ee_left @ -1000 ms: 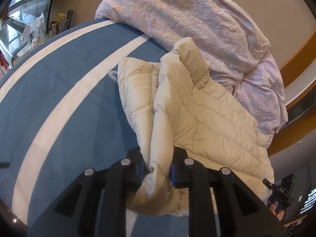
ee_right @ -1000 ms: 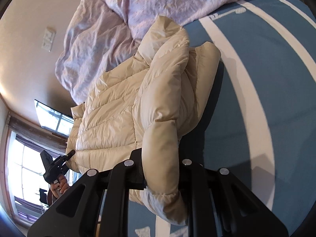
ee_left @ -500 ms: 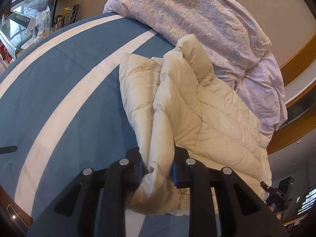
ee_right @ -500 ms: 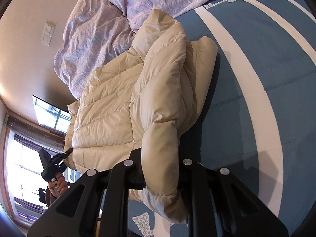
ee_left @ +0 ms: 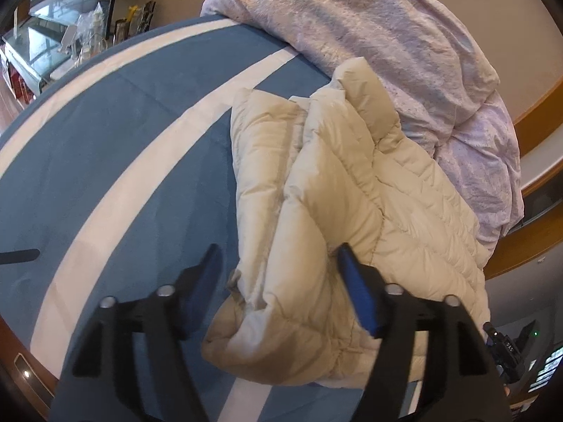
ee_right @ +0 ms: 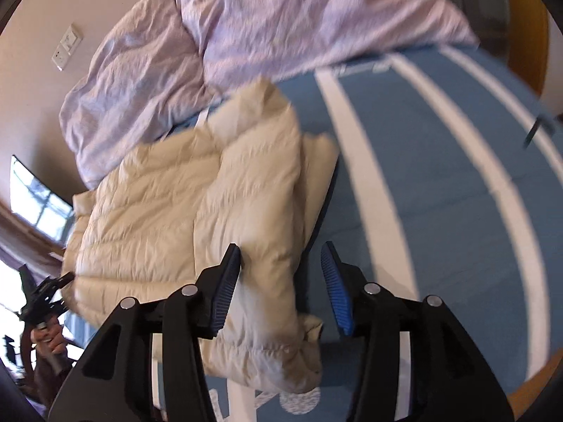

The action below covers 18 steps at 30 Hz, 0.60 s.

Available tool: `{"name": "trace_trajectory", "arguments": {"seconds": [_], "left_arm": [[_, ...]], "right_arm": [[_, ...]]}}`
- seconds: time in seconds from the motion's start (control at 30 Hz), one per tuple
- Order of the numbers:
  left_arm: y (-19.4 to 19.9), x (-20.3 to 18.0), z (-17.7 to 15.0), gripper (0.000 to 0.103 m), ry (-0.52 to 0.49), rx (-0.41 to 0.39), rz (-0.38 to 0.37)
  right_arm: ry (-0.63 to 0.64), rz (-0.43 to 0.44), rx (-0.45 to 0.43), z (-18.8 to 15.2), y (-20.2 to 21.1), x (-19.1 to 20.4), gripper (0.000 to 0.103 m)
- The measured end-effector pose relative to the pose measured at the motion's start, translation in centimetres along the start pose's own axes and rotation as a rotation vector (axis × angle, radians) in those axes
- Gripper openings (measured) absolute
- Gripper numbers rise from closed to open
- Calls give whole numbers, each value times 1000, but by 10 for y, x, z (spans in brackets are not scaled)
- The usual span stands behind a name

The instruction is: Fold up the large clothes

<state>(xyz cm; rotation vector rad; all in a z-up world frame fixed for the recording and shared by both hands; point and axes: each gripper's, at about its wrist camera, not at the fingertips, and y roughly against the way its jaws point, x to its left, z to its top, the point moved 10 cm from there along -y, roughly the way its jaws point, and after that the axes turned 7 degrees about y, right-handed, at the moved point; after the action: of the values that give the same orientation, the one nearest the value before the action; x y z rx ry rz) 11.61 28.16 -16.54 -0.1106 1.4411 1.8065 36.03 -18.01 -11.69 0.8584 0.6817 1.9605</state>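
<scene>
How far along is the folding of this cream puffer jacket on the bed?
Done: the cream puffer jacket lies on the blue striped bedspread with one side folded over. In hand: nothing; the left gripper and right gripper have just been opening, releasing it. Left: probably folding it smaller.

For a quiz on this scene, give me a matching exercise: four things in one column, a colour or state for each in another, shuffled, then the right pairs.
Things:
1. jacket
2. quilt
3. bed cover
4. left gripper

Descriptions:
A. blue with white stripes
B. pale purple, bunched up at the far end of the bed
C. cream and puffy, folded lengthwise
D. jaws apart, pressing on nothing

Pairs: 1-C, 2-B, 3-A, 4-D. The left gripper's jaws have just been opening; the folded jacket edge lies loose between them.
</scene>
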Motion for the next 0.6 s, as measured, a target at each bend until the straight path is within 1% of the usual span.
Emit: {"name": "trace_trajectory", "arguments": {"seconds": [0.1,0.2,0.37,0.5,0.6], "left_arm": [[-4,1,1,78,25,18,-19],[-8,-1,0,81,40,29,-28],[-13,-3,2,81,77,37,-52],[-13,-3,4,81,89,35,-59],[-14,-3,5,81,91,34,-60]], "right_arm": [[55,-40,-67,17,10,15,50],[163,-15,-96,20,10,50,50],[360,27,-74,0,-14,120,49],[409,54,-43,-10,-36,149,48],[422,72,-46,-14,-41,163,48]]}}
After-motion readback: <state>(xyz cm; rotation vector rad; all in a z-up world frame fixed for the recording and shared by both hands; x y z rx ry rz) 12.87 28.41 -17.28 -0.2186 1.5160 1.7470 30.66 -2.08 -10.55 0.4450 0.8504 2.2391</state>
